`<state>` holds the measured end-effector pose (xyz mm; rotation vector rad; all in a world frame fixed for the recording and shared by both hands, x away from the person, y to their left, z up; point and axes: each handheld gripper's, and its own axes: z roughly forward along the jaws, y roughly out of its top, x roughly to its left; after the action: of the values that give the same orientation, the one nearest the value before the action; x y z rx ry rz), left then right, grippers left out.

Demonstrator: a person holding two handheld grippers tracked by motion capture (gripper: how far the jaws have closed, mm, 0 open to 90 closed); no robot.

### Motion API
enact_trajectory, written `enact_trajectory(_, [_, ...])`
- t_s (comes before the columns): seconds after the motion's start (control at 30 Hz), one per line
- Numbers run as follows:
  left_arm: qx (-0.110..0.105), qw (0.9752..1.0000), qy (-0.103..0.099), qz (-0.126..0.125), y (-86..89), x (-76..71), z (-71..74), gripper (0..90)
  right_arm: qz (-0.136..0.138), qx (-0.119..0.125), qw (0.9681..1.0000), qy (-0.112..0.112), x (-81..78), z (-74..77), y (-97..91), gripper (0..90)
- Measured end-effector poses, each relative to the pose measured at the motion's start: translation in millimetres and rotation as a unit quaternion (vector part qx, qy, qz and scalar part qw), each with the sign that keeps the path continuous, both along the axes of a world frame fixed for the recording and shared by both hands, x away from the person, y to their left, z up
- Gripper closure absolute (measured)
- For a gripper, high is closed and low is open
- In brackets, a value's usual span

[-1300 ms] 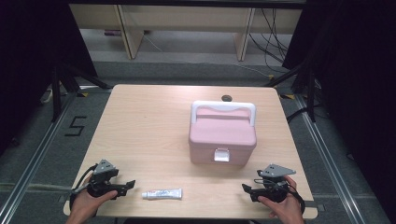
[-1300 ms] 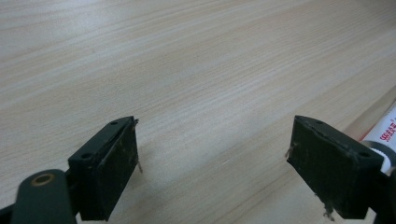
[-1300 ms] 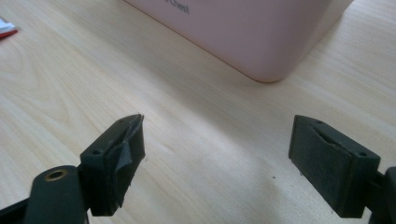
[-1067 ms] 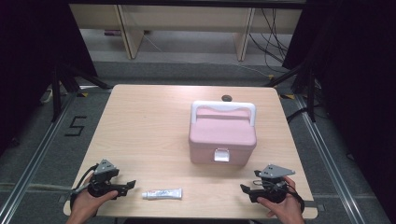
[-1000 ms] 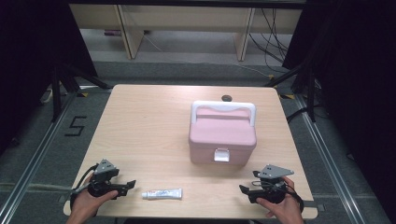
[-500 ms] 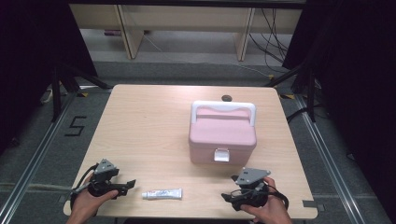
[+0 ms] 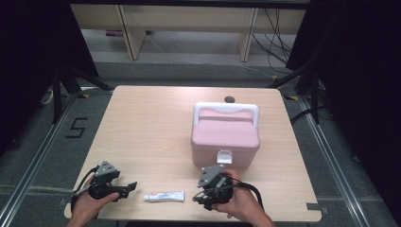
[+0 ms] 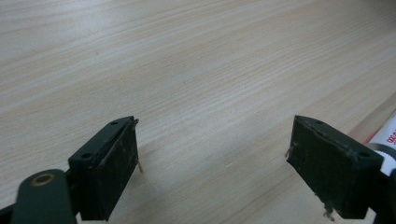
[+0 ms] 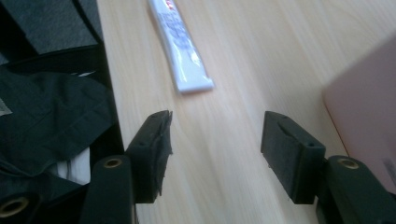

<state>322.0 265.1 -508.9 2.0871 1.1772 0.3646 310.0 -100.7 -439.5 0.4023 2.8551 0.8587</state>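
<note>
A small white tube (image 7: 164, 196) with red and blue print lies flat near the table's front edge. In the right gripper view the tube (image 9: 179, 46) lies just ahead of my right gripper (image 9: 215, 133). That gripper (image 7: 200, 198) sits right of the tube, pointing at it; its jaws have just been closing, stay apart, and hold nothing. My left gripper (image 7: 132, 186) rests left of the tube, open and empty. In the left gripper view the tube's end (image 8: 386, 140) peeks from behind the right jaw of my left gripper (image 8: 212, 156). A shut pink box (image 7: 225, 135) with a white handle stands behind my right hand.
The light wooden table (image 7: 151, 127) spreads bare behind the grippers. A small dark round thing (image 7: 230, 99) sits at its far edge. The pink box's side (image 9: 364, 121) is close on the right in the right gripper view. Dark cloth (image 9: 51, 112) hangs past the table's front edge.
My right hand has slid left along the front edge, from the table's right corner to just right of the tube. The left gripper, tube and box have stayed put.
</note>
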Motion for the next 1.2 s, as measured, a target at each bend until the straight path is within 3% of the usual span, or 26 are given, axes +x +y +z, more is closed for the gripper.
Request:
enact_trajectory(0.17, [0.0,1.0,0.001,-0.001,0.8,0.4,0.3,15.2,0.041,-0.022,0.9989,0.011,8.9,-1.0,29.5,48.5])
enact_trajectory(0.3, [0.001,1.0,0.002,-0.001,1.1,0.8,0.3,15.3,0.067,-0.041,0.9963,0.034,16.8,-5.5,55.5,51.9])
enact_trajectory(0.47, [0.002,1.0,-0.002,0.008,1.0,0.8,-0.4,15.4,0.065,-0.077,0.9942,0.038,18.2,-8.4,74.0,54.6])
enact_trajectory(0.57, [0.006,0.9999,0.001,0.01,1.7,1.4,-0.7,15.5,0.073,-0.101,0.9913,0.042,19.0,-9.9,88.0,55.1])
enact_trajectory(0.6, [0.012,0.9998,0.004,0.016,1.6,0.6,0.3,15.6,0.09,-0.103,0.9899,0.038,21.1,-11.2,93.5,55.2])
enact_trajectory(0.7, [0.006,0.9999,0.004,0.014,2.6,0.9,-0.8,15.8,0.095,-0.118,0.9874,0.045,21.7,-15.2,107.5,55.2])
enact_trajectory(0.77, [0.008,0.9999,0.004,0.014,3.6,1.3,-0.3,15.8,0.124,-0.127,0.9833,0.038,26.8,-22.3,118.7,55.2])
enact_trajectory(1.2, [0.006,0.9999,0.004,0.015,3.6,1.3,-0.6,16.0,0.133,-0.174,0.9746,0.048,33.4,-32.4,143.0,58.1])
